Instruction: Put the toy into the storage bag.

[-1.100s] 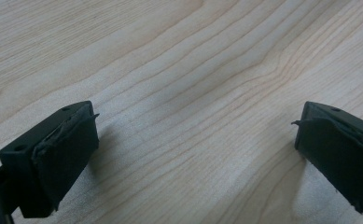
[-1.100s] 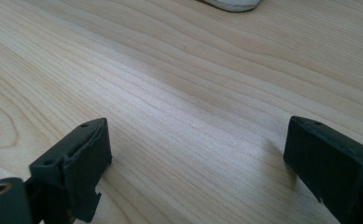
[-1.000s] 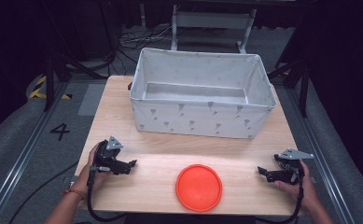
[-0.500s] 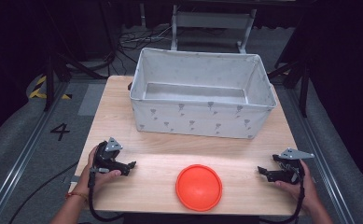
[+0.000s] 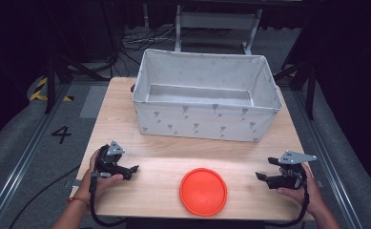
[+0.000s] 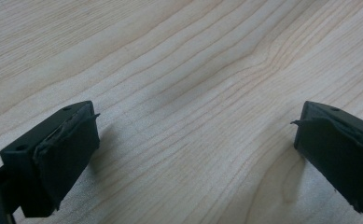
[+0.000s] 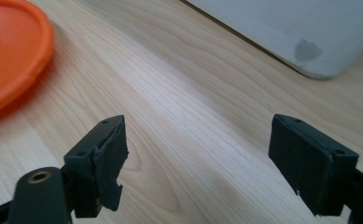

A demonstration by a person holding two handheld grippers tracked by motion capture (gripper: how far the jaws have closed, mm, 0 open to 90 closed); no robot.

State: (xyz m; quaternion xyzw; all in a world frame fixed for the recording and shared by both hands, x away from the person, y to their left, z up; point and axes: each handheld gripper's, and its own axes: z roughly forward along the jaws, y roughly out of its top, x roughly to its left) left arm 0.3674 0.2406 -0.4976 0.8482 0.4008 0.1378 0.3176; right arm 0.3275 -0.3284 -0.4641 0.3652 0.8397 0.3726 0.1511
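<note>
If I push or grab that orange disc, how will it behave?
The orange disc lies flat on the table, so it should slide, not roll. It looks thin and probably light. Its low raised rim may be hard to pinch.

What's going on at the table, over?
Left hand-held gripper open, empty. Right hand-held gripper open, jaws just narrowed slightly, nothing between them. Round orange plastic disc flat on the wooden table between them, untouched. Path clear.

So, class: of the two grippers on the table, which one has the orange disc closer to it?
The right gripper, at the table's right edge. The orange disc lies right of centre, and the gap to the left gripper looks slightly wider. Both grippers are open and empty.
</note>
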